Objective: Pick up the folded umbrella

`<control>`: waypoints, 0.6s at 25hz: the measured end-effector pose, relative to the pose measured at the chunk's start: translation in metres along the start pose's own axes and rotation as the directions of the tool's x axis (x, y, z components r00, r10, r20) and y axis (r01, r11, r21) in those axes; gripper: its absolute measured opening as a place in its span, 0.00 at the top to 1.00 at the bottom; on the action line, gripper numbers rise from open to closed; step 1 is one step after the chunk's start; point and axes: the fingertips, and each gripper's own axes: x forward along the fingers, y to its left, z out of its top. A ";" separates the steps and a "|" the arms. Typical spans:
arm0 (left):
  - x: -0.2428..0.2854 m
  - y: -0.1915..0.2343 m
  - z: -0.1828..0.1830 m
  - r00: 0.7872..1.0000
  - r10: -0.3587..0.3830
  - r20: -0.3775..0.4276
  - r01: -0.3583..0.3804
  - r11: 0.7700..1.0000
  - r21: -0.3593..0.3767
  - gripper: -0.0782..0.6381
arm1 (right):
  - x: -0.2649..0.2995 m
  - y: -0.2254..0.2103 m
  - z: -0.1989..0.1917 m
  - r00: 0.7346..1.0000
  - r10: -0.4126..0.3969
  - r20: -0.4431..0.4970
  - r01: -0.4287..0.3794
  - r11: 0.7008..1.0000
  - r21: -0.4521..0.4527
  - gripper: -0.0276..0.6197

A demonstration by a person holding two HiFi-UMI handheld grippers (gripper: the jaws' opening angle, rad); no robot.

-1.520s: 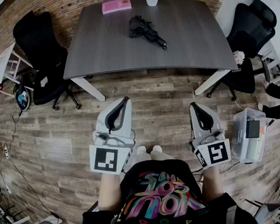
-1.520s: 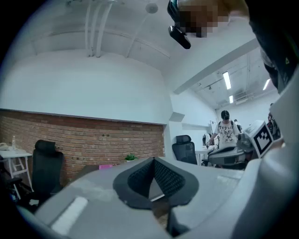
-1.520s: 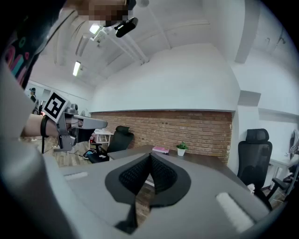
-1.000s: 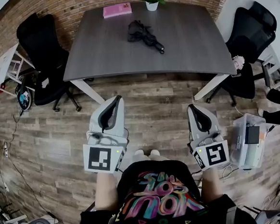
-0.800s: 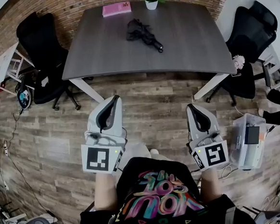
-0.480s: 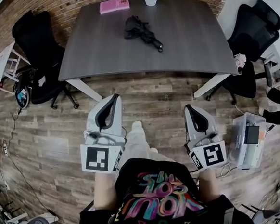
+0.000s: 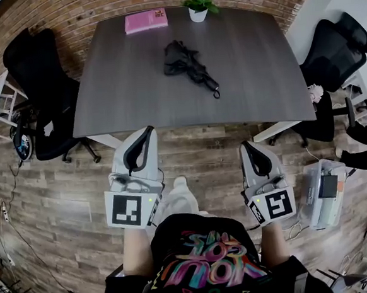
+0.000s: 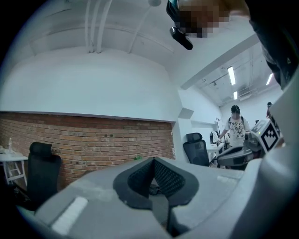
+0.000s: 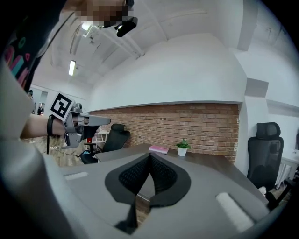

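Observation:
The folded black umbrella (image 7: 186, 61) lies loosely bundled on the dark grey table (image 7: 116, 97), handle end toward the right front. My left gripper (image 7: 148, 130) hovers over the wood floor at the table's front edge, shut and empty. My right gripper (image 7: 245, 145) is a bit farther back from the edge, also shut with nothing in it. In the left gripper view the pads (image 8: 140, 179) meet at the tip. In the right gripper view the shut jaws point across the table (image 9: 211, 163) toward the brick wall.
A pink book (image 7: 145, 20) and a small potted plant (image 7: 198, 5) sit at the table's far edge. Black office chairs stand at left (image 7: 35, 72) and right (image 7: 336, 42). A white bin (image 7: 326, 191) rests on the floor to the right.
The person has stepped forward. Both grippers have moved toward the table, which now looks larger and closer. Both jaws stayed shut.

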 end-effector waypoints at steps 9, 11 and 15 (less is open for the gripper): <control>0.061 0.063 0.000 0.999 -0.045 0.014 0.045 0.999 -0.022 0.89 | 0.079 -0.017 0.016 0.998 -0.062 -0.013 0.062 0.998 -0.022 0.96; 0.069 0.071 -0.002 0.998 -0.057 0.012 0.058 0.998 -0.029 0.89 | 0.088 -0.017 0.015 0.997 -0.079 -0.015 0.079 0.997 -0.019 0.95; 0.081 0.083 -0.005 0.997 -0.079 0.015 0.079 0.996 -0.031 0.89 | 0.101 -0.014 0.010 0.994 -0.106 -0.027 0.106 0.994 -0.004 0.95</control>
